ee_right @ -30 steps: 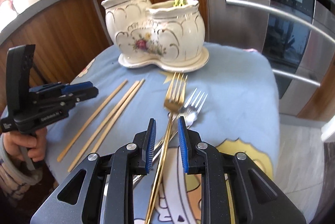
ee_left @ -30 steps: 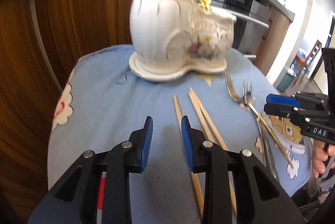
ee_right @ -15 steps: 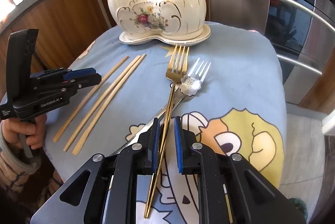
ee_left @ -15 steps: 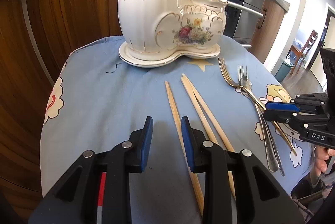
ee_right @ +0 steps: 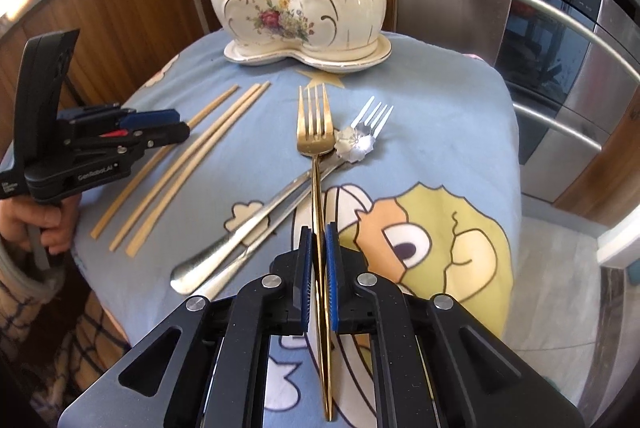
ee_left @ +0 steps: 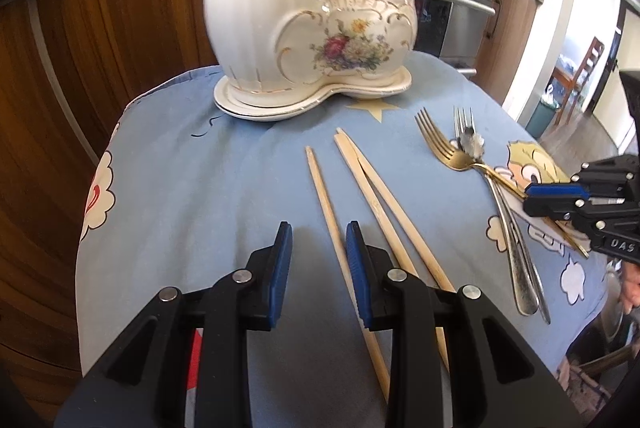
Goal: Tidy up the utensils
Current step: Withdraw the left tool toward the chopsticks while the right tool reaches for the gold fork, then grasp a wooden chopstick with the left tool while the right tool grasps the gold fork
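Between right claw [ee_right: 318, 242] pads, gold fork [ee_right: 315, 132] gripped, handle partly hidden, left claw [ee_left: 318, 248] released.

Gold fork [ee_right: 316, 132]: lies flat on the blue cloth, tines toward my ceramic holder [ee_right: 298, 8], its slim handle pinched between the pads of my right claw [ee_right: 319, 240]. Silver fork [ee_right: 368, 124]: flower-ornamented neck, angled right, its handle crossing under the gold one, with another silver handle [ee_right: 224, 248] alongside. Three wooden chopsticks [ee_left: 376, 196]: roughly parallel, left of the forks, the leftmost partly between the parted fingers of my left claw [ee_left: 318, 248]. Holder: cream, two-chambered, floral, upright on its saucer.
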A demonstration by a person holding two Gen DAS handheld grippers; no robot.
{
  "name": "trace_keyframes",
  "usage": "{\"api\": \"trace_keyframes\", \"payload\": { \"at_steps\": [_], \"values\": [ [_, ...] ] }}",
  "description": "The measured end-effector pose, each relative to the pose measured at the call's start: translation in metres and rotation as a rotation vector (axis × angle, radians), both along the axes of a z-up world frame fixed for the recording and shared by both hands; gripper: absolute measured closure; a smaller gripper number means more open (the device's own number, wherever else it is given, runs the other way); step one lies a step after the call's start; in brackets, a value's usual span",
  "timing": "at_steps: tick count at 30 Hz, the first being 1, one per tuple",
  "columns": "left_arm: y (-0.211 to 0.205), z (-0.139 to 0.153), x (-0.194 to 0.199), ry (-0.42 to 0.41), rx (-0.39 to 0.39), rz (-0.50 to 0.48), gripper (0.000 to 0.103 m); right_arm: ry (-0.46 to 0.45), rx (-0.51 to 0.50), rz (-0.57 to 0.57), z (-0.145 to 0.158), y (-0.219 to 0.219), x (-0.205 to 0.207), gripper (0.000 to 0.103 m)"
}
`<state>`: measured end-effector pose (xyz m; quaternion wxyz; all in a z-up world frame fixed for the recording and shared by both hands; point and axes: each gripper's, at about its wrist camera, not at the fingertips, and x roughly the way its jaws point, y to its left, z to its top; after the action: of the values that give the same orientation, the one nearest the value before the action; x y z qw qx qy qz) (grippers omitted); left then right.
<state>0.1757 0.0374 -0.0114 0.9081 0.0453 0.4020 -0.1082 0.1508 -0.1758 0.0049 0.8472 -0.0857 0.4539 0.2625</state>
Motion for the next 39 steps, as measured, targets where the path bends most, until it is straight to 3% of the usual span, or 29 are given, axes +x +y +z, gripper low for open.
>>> {"api": "trace_keyframes", "payload": {
  "at_steps": [7,17,19,23,32,39],
  "values": [
    [-0.008,0.002,0.005,0.043,0.065,-0.03,0.075,0.077,-0.094,0.092,0.002,0.014,0.022,0.094],
    [-0.01,0.011,0.039,0.281,0.112,-0.162,0.075,0.187,-0.249,0.264,0.004,0.046,0.055,0.091],
    [-0.008,0.013,0.048,0.333,0.117,-0.186,0.077,0.207,-0.265,0.288,0.004,0.05,0.058,0.091],
    [-0.004,0.013,0.058,0.377,0.141,-0.206,0.091,0.208,-0.285,0.308,0.004,0.054,0.06,0.094],
    [0.017,0.014,0.051,0.363,0.129,-0.162,0.099,0.131,-0.194,0.271,0.023,0.042,0.061,0.096],
    [0.039,0.038,0.044,0.282,0.035,-0.117,0.099,0.059,-0.036,0.207,0.05,0.024,0.059,0.096]
  ]
}}
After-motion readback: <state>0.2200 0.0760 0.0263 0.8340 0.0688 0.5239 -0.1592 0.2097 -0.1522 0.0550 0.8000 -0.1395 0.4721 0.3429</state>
